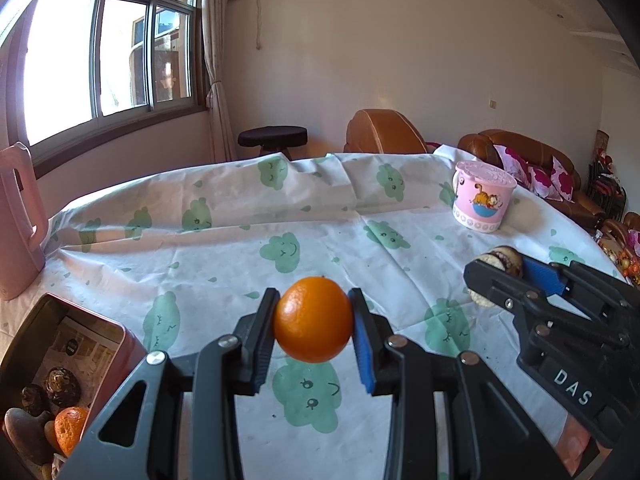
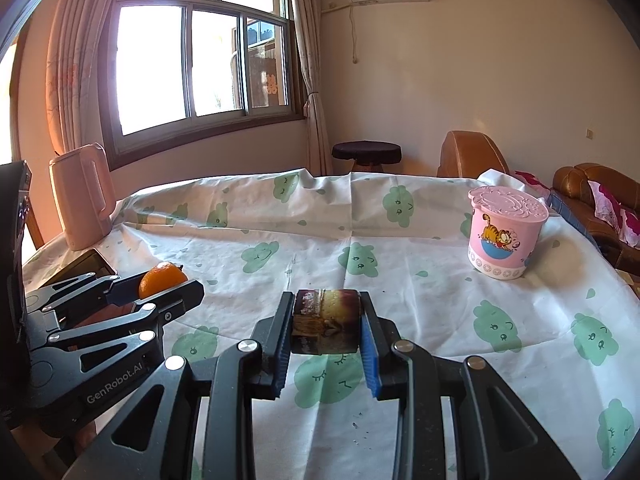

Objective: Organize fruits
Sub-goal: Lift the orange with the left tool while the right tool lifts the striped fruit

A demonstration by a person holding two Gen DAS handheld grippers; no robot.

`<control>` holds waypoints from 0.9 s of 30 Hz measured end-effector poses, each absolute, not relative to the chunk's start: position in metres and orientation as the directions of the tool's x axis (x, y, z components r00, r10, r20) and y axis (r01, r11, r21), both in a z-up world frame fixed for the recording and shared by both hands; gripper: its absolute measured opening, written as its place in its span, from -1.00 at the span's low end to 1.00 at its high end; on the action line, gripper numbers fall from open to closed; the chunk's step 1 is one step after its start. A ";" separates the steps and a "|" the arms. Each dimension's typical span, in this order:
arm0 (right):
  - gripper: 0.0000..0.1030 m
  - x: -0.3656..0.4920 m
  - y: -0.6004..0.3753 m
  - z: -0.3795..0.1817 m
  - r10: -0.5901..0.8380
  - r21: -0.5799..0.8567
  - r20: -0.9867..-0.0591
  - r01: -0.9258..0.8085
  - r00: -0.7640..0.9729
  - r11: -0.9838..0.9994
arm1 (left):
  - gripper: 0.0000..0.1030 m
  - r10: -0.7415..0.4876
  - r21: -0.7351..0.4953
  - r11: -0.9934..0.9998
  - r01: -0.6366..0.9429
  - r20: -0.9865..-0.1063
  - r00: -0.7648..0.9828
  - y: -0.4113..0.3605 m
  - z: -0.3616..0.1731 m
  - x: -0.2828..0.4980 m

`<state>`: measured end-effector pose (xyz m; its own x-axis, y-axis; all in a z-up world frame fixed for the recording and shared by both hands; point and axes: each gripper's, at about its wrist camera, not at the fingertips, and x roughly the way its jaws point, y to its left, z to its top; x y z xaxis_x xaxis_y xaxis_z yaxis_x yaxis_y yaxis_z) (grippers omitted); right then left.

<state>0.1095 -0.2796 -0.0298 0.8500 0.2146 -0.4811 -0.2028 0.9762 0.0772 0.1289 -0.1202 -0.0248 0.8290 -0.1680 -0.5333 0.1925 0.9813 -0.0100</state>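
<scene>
- We see the left hand-held gripper (image 1: 313, 322) clamped on a round, glossy orange fruit (image 1: 313, 319), held clear above the worktop (image 1: 224, 240), which wears a white cloth printed with green clouds.
- We see the right hand-held gripper (image 2: 325, 322) clamped on a short, cylinder-like brown and yellow piece of fruit (image 2: 325, 322), also lifted off the cloth.
- Risk, as we judge it: the orange is smooth and round, gripped only at its sides, so a tilt or jolt could roll it out.
- The brown piece looks soft and flaky; a tighter squeeze might crush it or shed more crumbs.
- The two hand-held grippers sit near each other, so crossing paths could knock them together.
- At lower left a red rectangular metal tin (image 1: 108, 344) already holds dark fruits and another orange; its raised rim could catch a low approach.
- A pink plastic jug (image 1: 18, 220) stands behind the tin at the worktop's left edge.
- A pink lidded cartoon cup (image 2: 505, 236) stands far right, well apart.
- The middle of the cloth lies open, though wrinkled.
</scene>
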 end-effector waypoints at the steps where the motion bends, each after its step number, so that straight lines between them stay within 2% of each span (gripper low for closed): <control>1: -0.38 0.109 -0.280 -0.029 0.213 0.076 -0.477 -0.202 0.853 0.976 | -0.30 -0.167 -0.009 0.981 0.192 -0.531 0.831 -0.120 -0.024 0.129; 15: -0.38 0.103 -0.278 -0.026 0.205 0.056 -0.440 -0.201 0.874 0.978 | -0.30 -0.148 0.021 0.983 0.180 -0.485 0.862 -0.121 -0.019 0.118; 27: -0.38 0.091 -0.263 -0.022 0.178 -0.014 -0.407 -0.201 0.896 0.979 | -0.30 -0.127 0.018 0.988 0.153 -0.462 0.878 -0.111 -0.016 0.104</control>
<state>0.0908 -0.2629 -0.0221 0.8959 0.1783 -0.4070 -0.2014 0.9794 -0.0142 0.1043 -0.1109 -0.0161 0.8777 -0.1272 -0.4620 0.1528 0.9881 0.0182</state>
